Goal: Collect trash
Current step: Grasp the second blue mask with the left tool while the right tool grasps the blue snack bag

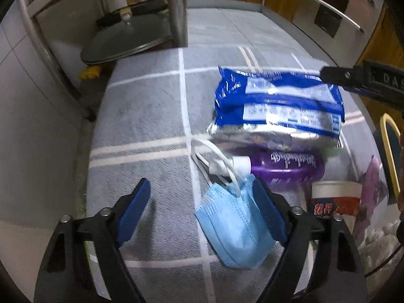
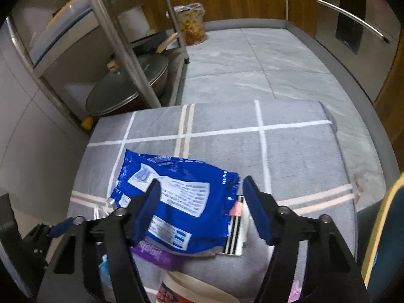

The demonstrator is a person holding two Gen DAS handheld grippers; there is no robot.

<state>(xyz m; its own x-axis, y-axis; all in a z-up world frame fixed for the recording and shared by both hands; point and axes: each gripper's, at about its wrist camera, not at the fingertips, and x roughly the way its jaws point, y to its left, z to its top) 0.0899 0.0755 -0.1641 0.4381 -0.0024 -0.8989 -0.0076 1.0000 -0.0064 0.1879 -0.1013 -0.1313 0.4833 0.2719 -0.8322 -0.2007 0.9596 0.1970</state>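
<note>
On the left of the left wrist view, a pan with a glass lid (image 1: pixel 126 38) is sitting low on a metal rack, off the edge of the grey checked cloth (image 1: pixel 151 116) that is covering the surface. The left gripper (image 1: pixel 202 212) is hanging over that cloth with its jaws apart and nothing clamped: the left pad is standing over bare cloth, while the blue face mask (image 1: pixel 234 229) is lying between the pads, hard against the inner face of the right one. The mask's white ear loops (image 1: pixel 214 161) are trailing up toward a purple bottle (image 1: pixel 285 166) lying on its side just beyond. A blue snack bag (image 1: pixel 277 103) is resting partly on top of that bottle, and a paper cup (image 1: pixel 335 199) is standing just right of the gripper, close to the mask.

In the right wrist view, the right gripper (image 2: pixel 202 209) is reaching down over the same blue snack bag (image 2: pixel 181 202), jaws released, the left pad lying over the bag's surface and the right pad standing clear of its crinkled edge. A small striped card (image 2: pixel 234 232) is lying under the bag's right corner, between the pads. The purple bottle (image 2: pixel 156 255) is peeking out beneath the bag, and the cup's rim (image 2: pixel 202 285) is crowding the bottom of the frame.
</note>
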